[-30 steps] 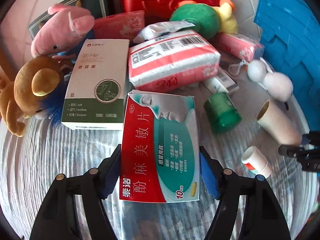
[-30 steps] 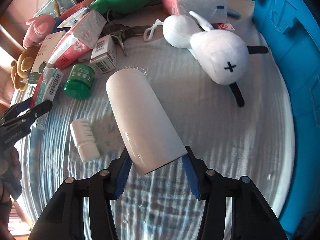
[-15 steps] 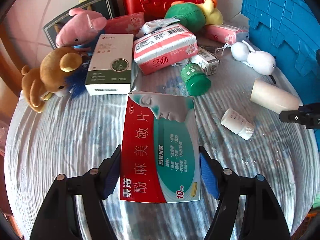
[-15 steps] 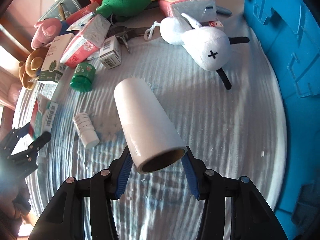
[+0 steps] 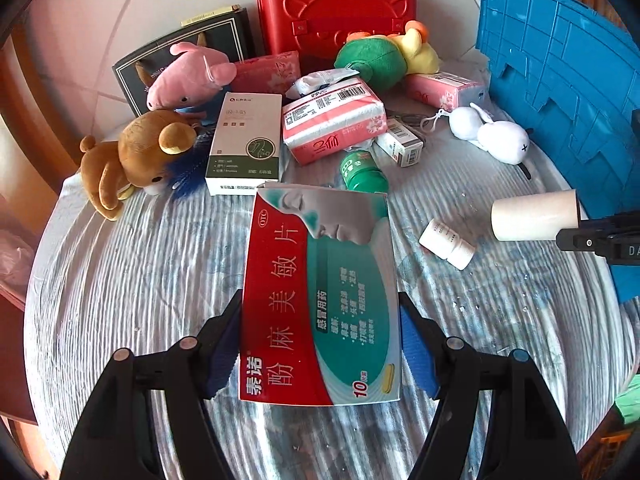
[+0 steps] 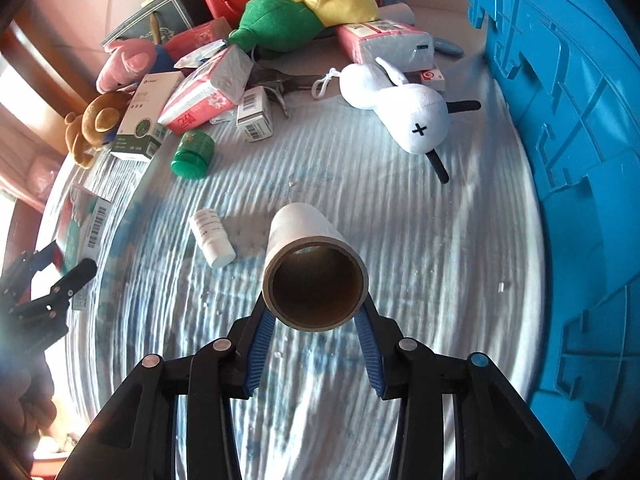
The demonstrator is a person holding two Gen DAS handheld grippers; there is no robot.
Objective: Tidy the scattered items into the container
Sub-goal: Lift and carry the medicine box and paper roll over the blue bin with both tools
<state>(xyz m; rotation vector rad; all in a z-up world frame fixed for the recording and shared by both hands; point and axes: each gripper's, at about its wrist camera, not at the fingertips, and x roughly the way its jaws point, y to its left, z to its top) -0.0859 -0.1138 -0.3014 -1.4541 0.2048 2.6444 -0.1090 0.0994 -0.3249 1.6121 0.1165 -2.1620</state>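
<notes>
My left gripper is shut on a red and teal medicine box and holds it above the table. My right gripper is shut on a white cardboard roll, lifted, with its open end facing the camera. The roll also shows in the left wrist view. The blue container stands along the right side and shows in the left wrist view. A white pill bottle and a green bottle lie on the striped cloth.
Scattered at the back are a white plush, a green and yellow plush, a brown bear, a pink plush, tissue packs, a white-green box and a red case.
Both grippers have risen and drawn back from the clutter with their items. The roll has tipped so its open end now faces the right camera.
</notes>
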